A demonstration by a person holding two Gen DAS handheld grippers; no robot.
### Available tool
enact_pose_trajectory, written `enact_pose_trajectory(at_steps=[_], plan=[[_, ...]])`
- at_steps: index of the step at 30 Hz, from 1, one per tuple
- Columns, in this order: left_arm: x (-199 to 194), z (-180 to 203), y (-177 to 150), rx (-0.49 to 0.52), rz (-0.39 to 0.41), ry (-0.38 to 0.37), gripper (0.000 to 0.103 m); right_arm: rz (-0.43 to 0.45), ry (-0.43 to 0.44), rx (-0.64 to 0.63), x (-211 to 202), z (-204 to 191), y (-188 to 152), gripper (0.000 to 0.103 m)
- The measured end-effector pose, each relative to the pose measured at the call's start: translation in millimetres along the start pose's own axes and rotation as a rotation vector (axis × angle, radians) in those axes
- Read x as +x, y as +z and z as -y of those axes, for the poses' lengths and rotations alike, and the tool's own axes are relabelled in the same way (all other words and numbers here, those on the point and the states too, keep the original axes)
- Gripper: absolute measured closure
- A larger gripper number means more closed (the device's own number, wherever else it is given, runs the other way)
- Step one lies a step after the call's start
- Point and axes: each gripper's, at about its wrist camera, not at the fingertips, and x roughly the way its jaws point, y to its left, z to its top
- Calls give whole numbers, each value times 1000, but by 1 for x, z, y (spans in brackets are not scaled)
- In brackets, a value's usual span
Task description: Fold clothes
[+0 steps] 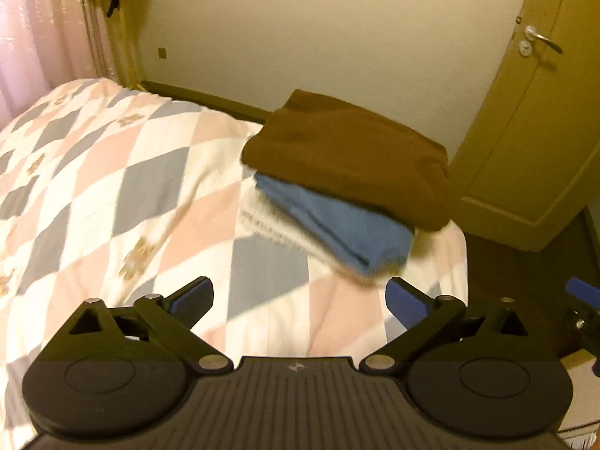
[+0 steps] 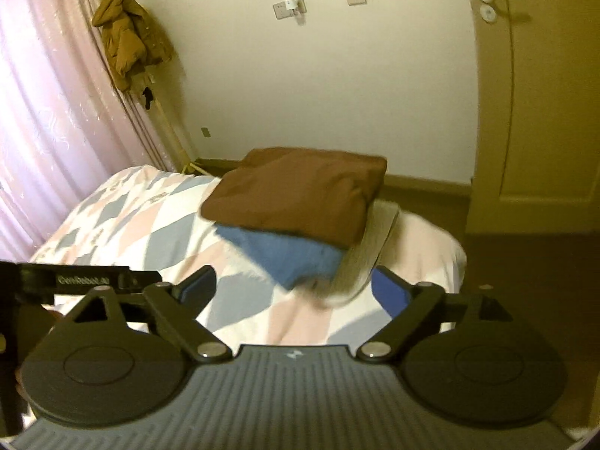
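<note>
Folded stack on the bed [image 1: 112, 172], near its corner: brown garment [image 1: 348, 157] on top, blue garment [image 1: 337, 225] beneath, pale knit [image 1: 270, 225] at bottom. Left tool [image 1: 300, 300] and right tool [image 2: 296, 285]: both released, empty, stack at 12 o'clock. Stacking keeps the folds compact.

The left gripper [image 1: 299, 300], a black plastic two-finger tool, is showing blue pads [image 1: 407, 302] on angled link arms, silver pivot screws, two round discs and a ribbed dark grey housing bearing a small pale logo. The right gripper [image 2: 294, 290] is showing the same black links, blue pads [image 2: 390, 292], silver screws and ribbed grey housing.
</note>
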Motion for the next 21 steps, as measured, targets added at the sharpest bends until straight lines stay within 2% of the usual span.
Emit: enact_pose_trajectory(at_steps=[3,5,10,14,16,20,21], plan=[[-33,0,-17,-8,2,70,0,-12,-20,-11,-35,-16,-8,1],[-54,-2,-24,-21,18,111,0,-12,-35,-20,-54,-26,-10,1],[-93,-14,-32,-63,32,51,0,-26,-153,24,-68,-45,0,1],[-113,-21,-36,-72,31,26,0,-20,-117,56,-88,-47,-4,1],[-114,-18,-40,-18,28,30,0,-4,-101,71,-99,-48,-8,1],[-111,-4,-53,145,37,94,0,-62,-152,80,-103,-49,-18,1],[-111,-2,-57,161,30,90,0,-75,-161,79,-103,-50,-21,1]])
